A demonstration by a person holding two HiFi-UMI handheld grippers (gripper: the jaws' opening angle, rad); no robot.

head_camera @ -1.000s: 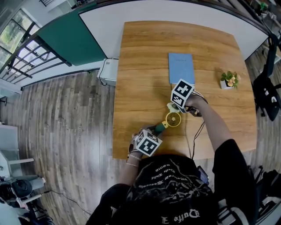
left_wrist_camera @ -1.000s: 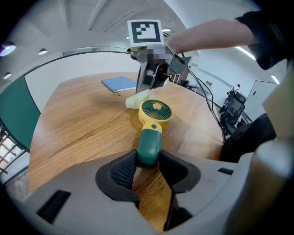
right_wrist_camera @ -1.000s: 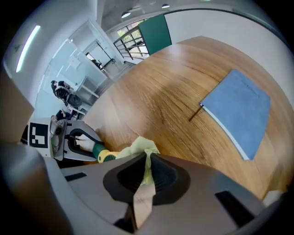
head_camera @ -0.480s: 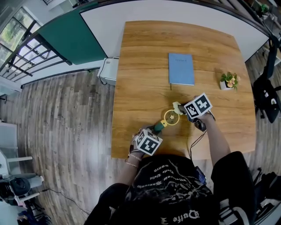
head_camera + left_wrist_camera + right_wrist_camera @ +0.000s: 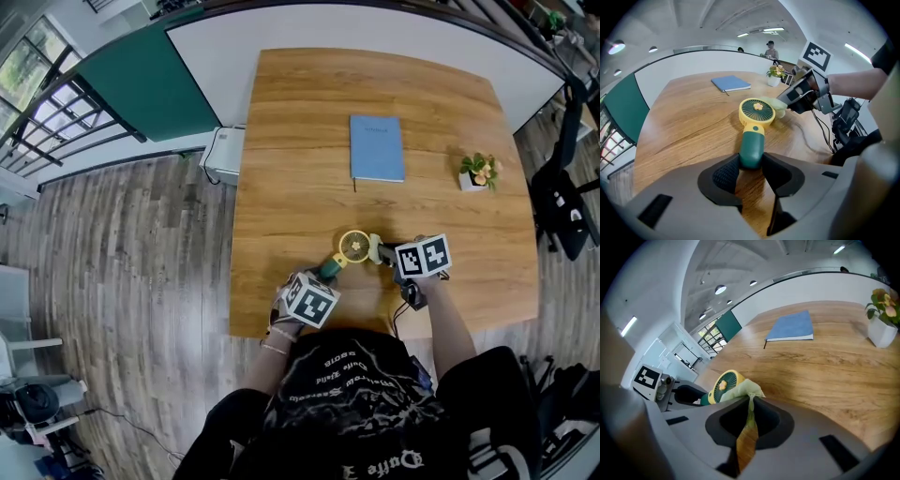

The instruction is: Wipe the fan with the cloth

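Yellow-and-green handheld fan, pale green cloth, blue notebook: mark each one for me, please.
Yellow-and-green handheld fan (image 5: 757,111): left gripper view, on its round front grille.
Pale green cloth (image 5: 740,389): right gripper view, on its bunched upper part.
Blue notebook (image 5: 377,148): head view, middle of its cover.

1. Black short-sleeved shirt (image 5: 361,375) on the person: white blackletter print in several curved lines, seen upside down from above. The letters are too warped to read with any certainty.
2. White marker cube (image 5: 310,301) on the left gripper (image 5: 329,273): bold black-and-white square code patterns on its faces. These are codes, not letters or digits.
3. Second white marker cube (image 5: 423,257) on the right gripper (image 5: 379,251): the same kind of square code in a different pattern. One of its faces also shows in the left gripper view.
4. Flat blue notebook (image 5: 377,148) on the wooden table (image 5: 281,187): a faint small mark near the far edge of its cover, too small to read.
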